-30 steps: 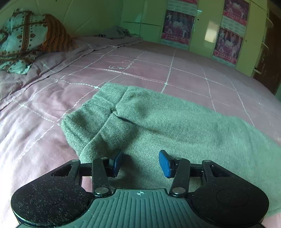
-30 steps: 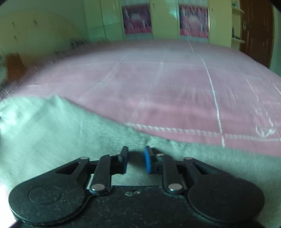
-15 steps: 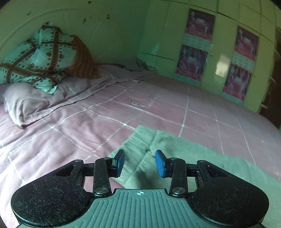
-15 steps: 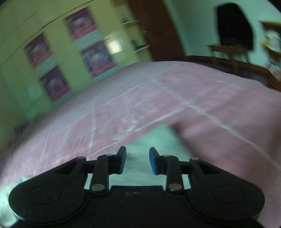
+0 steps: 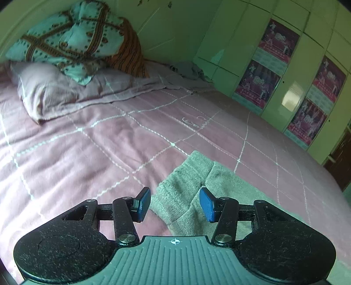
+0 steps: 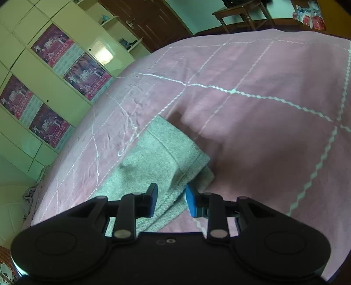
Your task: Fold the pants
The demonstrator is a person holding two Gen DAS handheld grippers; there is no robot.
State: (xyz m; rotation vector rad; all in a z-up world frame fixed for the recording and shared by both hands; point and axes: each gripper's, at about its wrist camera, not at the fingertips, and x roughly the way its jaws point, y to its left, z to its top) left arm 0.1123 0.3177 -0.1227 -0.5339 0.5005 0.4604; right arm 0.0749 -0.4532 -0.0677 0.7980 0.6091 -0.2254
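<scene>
Grey-green knit pants [image 5: 186, 186] lie flat on a pink quilted bedspread [image 5: 109, 140]. In the left wrist view their waistband corner points up the bed. My left gripper [image 5: 175, 205] hovers at that corner. Its jaws are opening, with the cloth lying below and between the blue pads [image 5: 207, 205], which do not press on it. The right wrist view shows the pants' [image 6: 162, 153] stitched leg-hem end, doubled in two layers. My right gripper [image 6: 171, 201] stands part open just over the hem's near edge, and nothing is pinched in it.
Pillows [image 5: 70, 46] and a folded sheet are piled at the head of the bed. A pale wardrobe with posters [image 5: 274, 57] runs along the far side. A dark door [image 6: 153, 17] and a wooden table [image 6: 241, 13] stand beyond the foot of the bed.
The left gripper drew back from over the pants to the waistband corner, its jaws narrowing and then widening. The right gripper swung along the pants to the leg hem and rolled, going from almost shut to part open.
</scene>
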